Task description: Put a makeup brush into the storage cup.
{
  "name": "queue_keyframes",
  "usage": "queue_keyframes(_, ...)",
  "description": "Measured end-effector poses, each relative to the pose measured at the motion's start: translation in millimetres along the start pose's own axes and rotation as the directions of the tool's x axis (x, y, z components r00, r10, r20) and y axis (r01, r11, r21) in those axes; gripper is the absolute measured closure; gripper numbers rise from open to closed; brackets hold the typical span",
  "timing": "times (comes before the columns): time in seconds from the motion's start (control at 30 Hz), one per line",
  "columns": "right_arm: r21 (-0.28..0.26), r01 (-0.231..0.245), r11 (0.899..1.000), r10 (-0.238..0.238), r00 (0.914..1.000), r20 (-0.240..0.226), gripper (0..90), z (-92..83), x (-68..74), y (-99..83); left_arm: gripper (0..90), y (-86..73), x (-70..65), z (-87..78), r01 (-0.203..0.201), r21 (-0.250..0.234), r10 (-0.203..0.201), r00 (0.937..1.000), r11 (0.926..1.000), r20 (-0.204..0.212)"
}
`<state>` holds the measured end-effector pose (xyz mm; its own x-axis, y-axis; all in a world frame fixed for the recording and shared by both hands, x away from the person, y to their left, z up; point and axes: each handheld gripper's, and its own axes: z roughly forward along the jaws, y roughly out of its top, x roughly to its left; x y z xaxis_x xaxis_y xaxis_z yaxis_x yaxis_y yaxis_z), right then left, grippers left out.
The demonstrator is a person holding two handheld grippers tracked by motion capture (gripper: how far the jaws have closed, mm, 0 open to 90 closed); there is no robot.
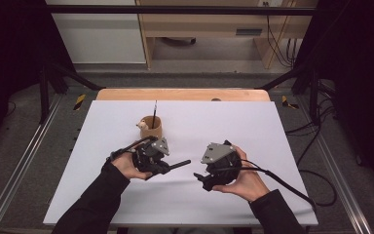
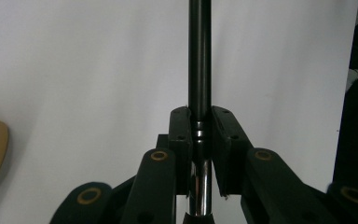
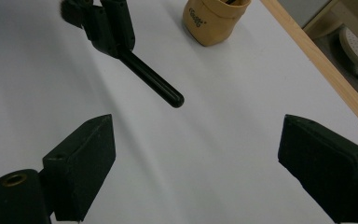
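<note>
Left tool point(image 2: 200, 135) clamped on slim glossy black pen point(image 2: 199, 56), right tool point(image 3: 196, 172) wide open, empty.

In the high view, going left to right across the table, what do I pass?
Left gripper holding a black pen → right gripper, jaws open. The tan cup stands farther back, above the left gripper, so its place in the order is unclear.

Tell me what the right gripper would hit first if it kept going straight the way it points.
Probably the black pen held in the left gripper. In the right gripper view it lies ahead and left of centre between the open jaws of the right gripper. Depth is unclear; the gripper might pass beside the pen's tip over the white table.
</note>
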<state>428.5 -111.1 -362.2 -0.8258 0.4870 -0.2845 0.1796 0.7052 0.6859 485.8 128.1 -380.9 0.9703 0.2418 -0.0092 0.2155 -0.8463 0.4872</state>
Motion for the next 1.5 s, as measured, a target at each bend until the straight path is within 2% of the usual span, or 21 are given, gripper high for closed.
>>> queue_keyframes(0.23,0.02,0.045,0.999,-0.045,0.9988,-0.017,12.7,2.5,5.2,4.9,78.6,2.6,0.2,1.5,-0.002,-0.004,0.002,0.9999,1.0,0.015)
queue_keyframes(0.73,0.059,0.15,0.987,-0.147,0.9878,-0.051,14.4,8.1,14.9,11.7,78.5,10.3,-2.6,1.1,-0.029,-0.001,0.029,0.9987,0.9996,0.043)
queue_keyframes(1.0,0.093,0.205,0.974,-0.2,0.9781,-0.057,17.2,12.7,19.5,13.0,78.5,12.4,-3.3,2.9,-0.034,0.008,0.033,0.998,0.9994,0.054)
queue_keyframes(1.2,0.108,0.229,0.967,-0.223,0.9725,-0.069,20.5,15.2,21.6,12.6,78.6,13.5,-4.3,3.8,-0.031,0.002,0.031,0.9973,0.9995,0.067)
queue_keyframes(1.37,0.109,0.247,0.963,-0.242,0.9686,-0.058,24.2,17.4,22.7,12.0,78.6,15.3,-6.3,4.4,-0.027,-0.002,0.027,0.9965,0.9996,0.079)
queue_keyframes(1.5,0.114,0.264,0.958,-0.258,0.964,-0.066,26.0,19.1,23.4,12.0,78.6,17.4,-6.6,4.2,-0.041,0.005,0.04,0.9961,0.9992,0.078)
